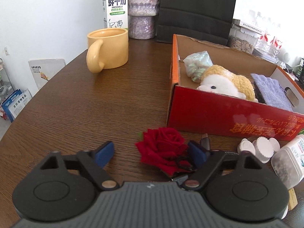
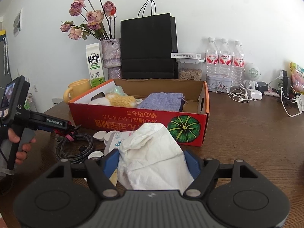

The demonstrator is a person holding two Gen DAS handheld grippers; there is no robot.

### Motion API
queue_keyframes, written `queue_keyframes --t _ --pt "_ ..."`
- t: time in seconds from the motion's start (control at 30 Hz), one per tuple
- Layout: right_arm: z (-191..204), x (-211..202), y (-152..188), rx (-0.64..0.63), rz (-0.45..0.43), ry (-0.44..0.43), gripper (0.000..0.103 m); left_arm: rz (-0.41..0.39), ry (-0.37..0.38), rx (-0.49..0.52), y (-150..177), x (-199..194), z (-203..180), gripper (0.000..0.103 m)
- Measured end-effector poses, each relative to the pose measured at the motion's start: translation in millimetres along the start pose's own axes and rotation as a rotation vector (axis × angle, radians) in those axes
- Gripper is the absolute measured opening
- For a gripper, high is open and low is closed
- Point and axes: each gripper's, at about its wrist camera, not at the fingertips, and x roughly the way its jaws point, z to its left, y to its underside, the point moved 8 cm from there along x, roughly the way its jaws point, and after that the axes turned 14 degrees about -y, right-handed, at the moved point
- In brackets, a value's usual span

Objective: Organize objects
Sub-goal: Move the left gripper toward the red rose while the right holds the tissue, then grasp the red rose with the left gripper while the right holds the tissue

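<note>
A red fabric rose [image 1: 163, 148] lies on the brown table just in front of the red cardboard box [image 1: 218, 114]. My left gripper [image 1: 151, 153] stands open around it: the right blue pad [image 1: 196, 153] is against the petals and the left pad [image 1: 105, 153] is well clear. In the box lie a yellow-and-white plush toy [image 1: 226, 83], a pale green bag [image 1: 199, 62] and a grey-purple pouch [image 1: 269, 89]. My right gripper [image 2: 152, 163] is shut on a crumpled white bundle [image 2: 152, 152], held in front of the box [image 2: 133, 121]. The left gripper [image 2: 74, 128] shows at the left, held by a hand [image 2: 22, 146].
A yellow mug [image 1: 108, 49], milk carton [image 1: 115, 5], vase and black paper bag [image 2: 148, 47] stand behind the box. White caps [image 1: 262, 148], a white bottle [image 1: 290, 159] and a coiled cable [image 2: 76, 146] lie by the box front. Water bottles [image 2: 224, 57] and earphones [image 2: 239, 95] are at the back right.
</note>
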Motion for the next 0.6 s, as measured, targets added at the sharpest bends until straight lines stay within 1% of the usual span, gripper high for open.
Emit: queue_keyframes --t 0.07,0.13,0.17,0.27,0.43,0.6 --pt "0 0 0 0.0 0.0 0.001 0.073 -0.006 0.019 -0.003 0 -3 0 0.055" --pt "0 0 0 0.0 0.0 0.0 0.073 -0.008 0.033 -0.014 0 -5 1 0.045" --pt "0 0 0 0.0 0.0 0.0 0.073 -0.014 0.032 -0.016 -1 -7 2 0.042" --pt "0 0 0 0.001 0.001 0.002 0.073 -0.033 0.04 -0.024 -1 -12 5 0.038" --pt "-2 2 -1 0.005 0.002 0.006 0.073 -0.056 0.048 -0.052 -3 -21 14 0.038" --pt "-2 4 0 0.006 0.004 0.006 0.073 -0.054 0.059 -0.107 -6 -26 24 0.039"
